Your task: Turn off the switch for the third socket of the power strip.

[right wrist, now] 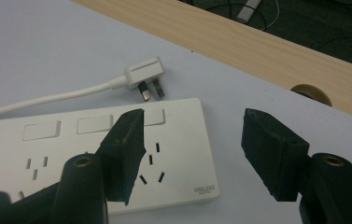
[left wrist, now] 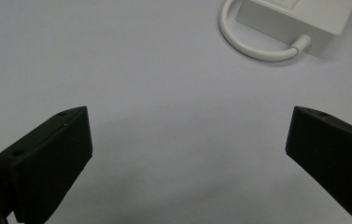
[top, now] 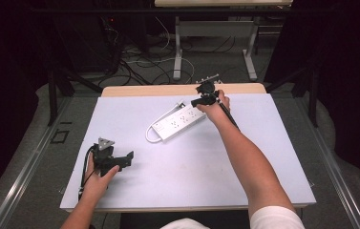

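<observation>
White sheeting covers the table (top: 134,200), whose wooden far edge borders a floor strewn with dark cables (top: 134,71). Near the far side of that sheet lies a white power strip (top: 178,123), set at a slant, its white cord (top: 150,137) looping out from the near end. In the right gripper view the strip's plug (right wrist: 144,74) rests on the sheet just beyond the strip's end, pins toward it. The right gripper (top: 202,101), held in the person's outstretched right hand (top: 216,107), hangs over that end of the strip; its jaws stand partly apart with nothing clamped between them, one jaw above the strip's socket face, the other beyond the strip's edge over bare sheet. Well apart from the strip, at the near left of the table, the left gripper (top: 129,158) sits in the left hand (top: 99,179), jaws spread wide over bare sheet and empty.
</observation>
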The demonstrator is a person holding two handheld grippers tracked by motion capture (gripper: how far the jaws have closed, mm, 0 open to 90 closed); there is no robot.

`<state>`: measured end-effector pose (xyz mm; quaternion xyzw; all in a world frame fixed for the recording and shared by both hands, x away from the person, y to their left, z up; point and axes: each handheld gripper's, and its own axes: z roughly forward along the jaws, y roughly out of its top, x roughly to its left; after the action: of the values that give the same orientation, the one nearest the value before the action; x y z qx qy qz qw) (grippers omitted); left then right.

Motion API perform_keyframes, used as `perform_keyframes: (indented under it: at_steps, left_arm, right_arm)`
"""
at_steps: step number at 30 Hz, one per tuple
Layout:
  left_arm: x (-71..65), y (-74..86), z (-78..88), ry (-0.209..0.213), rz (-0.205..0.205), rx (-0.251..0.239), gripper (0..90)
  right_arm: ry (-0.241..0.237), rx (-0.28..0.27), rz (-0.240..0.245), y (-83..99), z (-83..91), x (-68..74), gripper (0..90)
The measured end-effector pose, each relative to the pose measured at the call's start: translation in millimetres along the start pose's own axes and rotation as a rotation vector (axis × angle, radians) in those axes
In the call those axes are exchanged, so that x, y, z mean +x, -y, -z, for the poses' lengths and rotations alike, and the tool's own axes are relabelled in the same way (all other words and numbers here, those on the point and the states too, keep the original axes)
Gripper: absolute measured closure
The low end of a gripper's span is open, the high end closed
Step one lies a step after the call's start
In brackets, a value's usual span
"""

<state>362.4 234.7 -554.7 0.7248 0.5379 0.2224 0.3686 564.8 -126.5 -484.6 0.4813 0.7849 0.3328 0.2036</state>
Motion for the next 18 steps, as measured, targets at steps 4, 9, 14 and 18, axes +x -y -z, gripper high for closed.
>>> perform_keyframes:
  at_steps: [4, 9, 14, 18]
  left_arm:
    - [0.9, 0.1, 0.4, 0.000, -0.007, 0.008, 0.7]
    - [1.1, 0.2, 0.0, 0.001, -0.003, 0.005, 0.6]
    - [0.9, 0.4, -0.5, 0.006, -0.006, 0.003, 0.7]
    - [0.2, 0.5, -0.5, 0.006, -0.004, 0.004, 0.7]
  right_arm:
    - [-0.015, 0.003, -0.004, 1.4, -6.8, -0.8, 47.4]
    - [-0.025, -0.008, -0.012, 2.2, -14.7, 1.8, 52.4]
    - [-0.049, -0.001, -0.011, 3.3, -21.9, 3.5, 55.2]
    - [-0.064, -0.010, -0.036, 5.2, -28.4, 5.1, 56.8]
